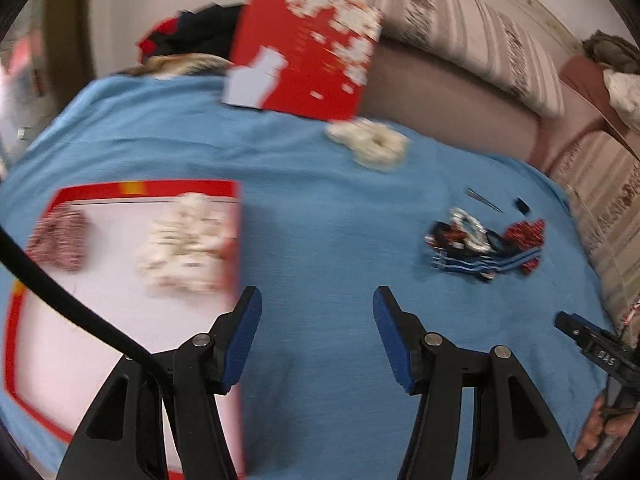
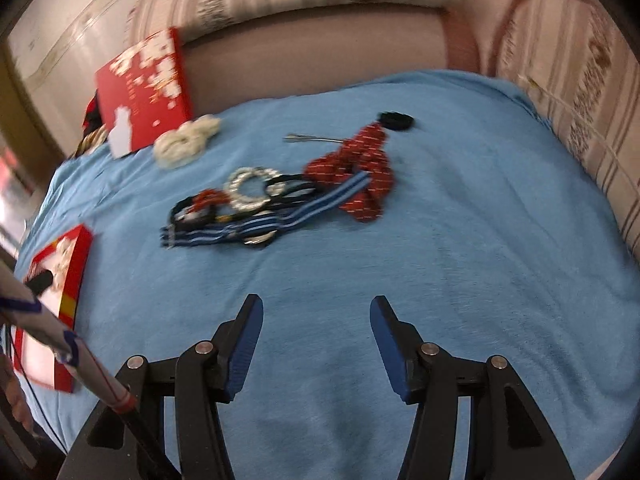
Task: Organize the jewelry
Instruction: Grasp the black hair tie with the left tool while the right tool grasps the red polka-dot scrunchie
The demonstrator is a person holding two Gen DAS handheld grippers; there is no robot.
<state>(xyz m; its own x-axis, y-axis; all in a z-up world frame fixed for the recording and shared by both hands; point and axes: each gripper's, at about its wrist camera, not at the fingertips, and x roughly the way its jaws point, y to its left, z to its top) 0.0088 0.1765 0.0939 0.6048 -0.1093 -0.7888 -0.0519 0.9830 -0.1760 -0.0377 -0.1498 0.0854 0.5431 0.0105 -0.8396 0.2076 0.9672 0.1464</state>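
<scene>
Both the left gripper (image 1: 317,300) and right gripper (image 2: 316,309) gape wide, empty, over the blue blanket (image 2: 440,240), tangled bracelets and striped bands (image 2: 280,200) ahead of the right one.

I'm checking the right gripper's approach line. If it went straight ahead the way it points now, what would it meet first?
Probably the blue blanket first. The right gripper is open and empty, tilted down toward bare cloth. Farther along that line lies the blue striped strap at the jewelry pile's near edge, though depth is unclear in this fisheye view.

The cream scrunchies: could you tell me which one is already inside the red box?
The cream scrunchie lying on the white lining of the open red box, beside a red-and-white one. The other cream scrunchie lies loose on the blue blanket near the upright red lid.
</scene>
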